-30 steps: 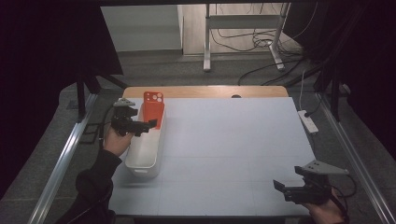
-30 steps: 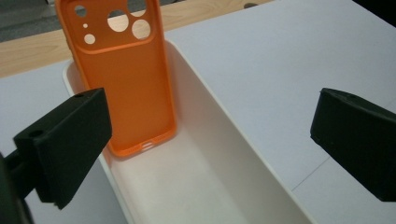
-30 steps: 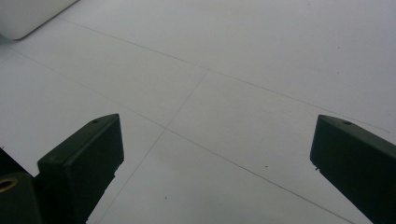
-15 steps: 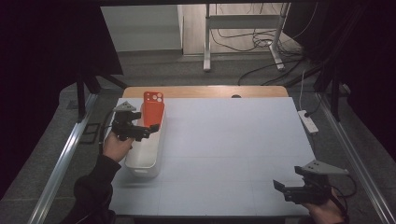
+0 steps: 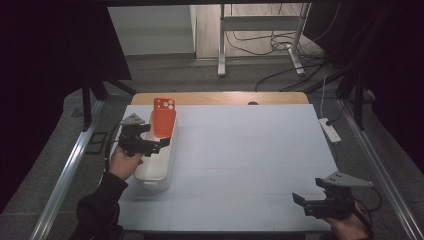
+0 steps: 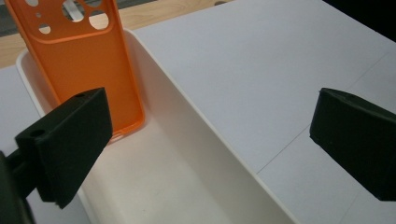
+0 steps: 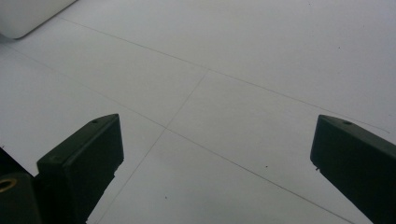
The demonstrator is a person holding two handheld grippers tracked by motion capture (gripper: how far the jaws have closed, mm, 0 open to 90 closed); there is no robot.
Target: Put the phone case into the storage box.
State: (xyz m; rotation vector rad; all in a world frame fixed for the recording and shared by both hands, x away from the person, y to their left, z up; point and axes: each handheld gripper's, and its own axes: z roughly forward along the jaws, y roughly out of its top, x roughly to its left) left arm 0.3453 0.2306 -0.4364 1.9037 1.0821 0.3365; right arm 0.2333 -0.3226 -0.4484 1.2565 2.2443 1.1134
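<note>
Backed off case since earlier; case left leaning in bin. L gripper released, R gripper released, idle. Placement step prob. done; next: withdraw clear w/o bumping it.

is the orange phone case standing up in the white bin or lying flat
Standing up. The orange phone case leans against the far end wall of the white bin, its bottom edge on the bin floor, camera cutouts on top.

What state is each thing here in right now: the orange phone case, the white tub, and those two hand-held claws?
Orange phone case: upright, leaning against the far end of the tub, not gripped.
White tub: open-topped, holding just the case.
Left gripper: jaws wide open over the tub.
Right gripper: jaws wide open, holding nothing, near the table's front edge.
</note>
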